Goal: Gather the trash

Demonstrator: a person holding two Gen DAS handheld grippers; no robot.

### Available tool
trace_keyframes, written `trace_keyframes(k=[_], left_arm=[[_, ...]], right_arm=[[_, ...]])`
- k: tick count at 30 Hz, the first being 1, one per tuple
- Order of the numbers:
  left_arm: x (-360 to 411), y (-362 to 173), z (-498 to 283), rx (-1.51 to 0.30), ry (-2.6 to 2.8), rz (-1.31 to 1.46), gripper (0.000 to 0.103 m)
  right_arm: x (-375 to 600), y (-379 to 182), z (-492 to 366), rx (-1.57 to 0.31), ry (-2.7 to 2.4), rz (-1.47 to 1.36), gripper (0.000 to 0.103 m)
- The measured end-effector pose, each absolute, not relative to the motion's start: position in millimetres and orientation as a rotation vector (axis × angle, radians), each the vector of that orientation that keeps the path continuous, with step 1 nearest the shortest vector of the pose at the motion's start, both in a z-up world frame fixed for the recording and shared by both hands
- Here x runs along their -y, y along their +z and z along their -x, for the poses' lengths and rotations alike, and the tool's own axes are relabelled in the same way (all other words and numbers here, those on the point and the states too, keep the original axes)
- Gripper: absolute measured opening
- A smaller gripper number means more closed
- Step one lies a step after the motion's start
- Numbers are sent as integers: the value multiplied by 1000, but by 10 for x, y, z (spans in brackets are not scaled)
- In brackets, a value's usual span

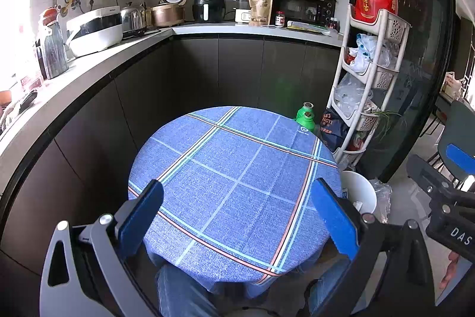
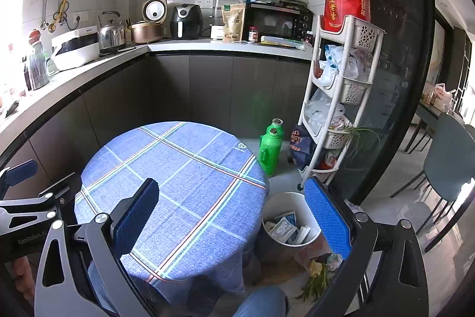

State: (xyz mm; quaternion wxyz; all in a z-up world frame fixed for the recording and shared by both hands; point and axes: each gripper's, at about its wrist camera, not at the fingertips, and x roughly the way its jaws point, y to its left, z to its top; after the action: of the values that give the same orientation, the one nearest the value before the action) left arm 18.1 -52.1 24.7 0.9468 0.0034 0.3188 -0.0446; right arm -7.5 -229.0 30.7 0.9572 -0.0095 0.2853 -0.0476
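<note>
Round table (image 2: 166,168) — covered with a blue plaid cloth, its top bare under both grippers.

Left gripper (image 1: 237,210) — held above the near edge of the table, jaws spread wide, nothing between the blue pads.

Right gripper (image 2: 230,213) — held above the table's right edge, jaws likewise wide apart and empty; its right finger stood over the bin's rim in the right wrist view.

White bin (image 2: 311,238) — stood on the floor just beside the table's right edge. It held the collected trash (image 2: 283,226): several flat blue-and-white wrappers or packets, lying at angles against each other.

Loose scraps (image 2: 316,272) — yellowish and green plant-like bits lay on the floor near the bin, on the side toward the camera; exact nature could not be told.

Green thermos flask (image 2: 270,149) — stood upright on the floor beyond the far right edge of the table.

Dark printed bag (image 2: 301,144) — sat on the floor between the flask and the rack.

White tiered rack (image 2: 341,97) — stood right of the flask, its baskets stuffed with plastic bags; a red carton (image 2: 347,0) sat on the top tier.
</note>
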Motion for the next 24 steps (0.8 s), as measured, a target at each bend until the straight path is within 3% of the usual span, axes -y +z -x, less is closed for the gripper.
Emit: trace_keyframes(k=[24], left_arm=[[524, 256, -172, -650, -89, -6, 99]], right_arm=[[2268, 317, 65, -579, -98, 18, 94]])
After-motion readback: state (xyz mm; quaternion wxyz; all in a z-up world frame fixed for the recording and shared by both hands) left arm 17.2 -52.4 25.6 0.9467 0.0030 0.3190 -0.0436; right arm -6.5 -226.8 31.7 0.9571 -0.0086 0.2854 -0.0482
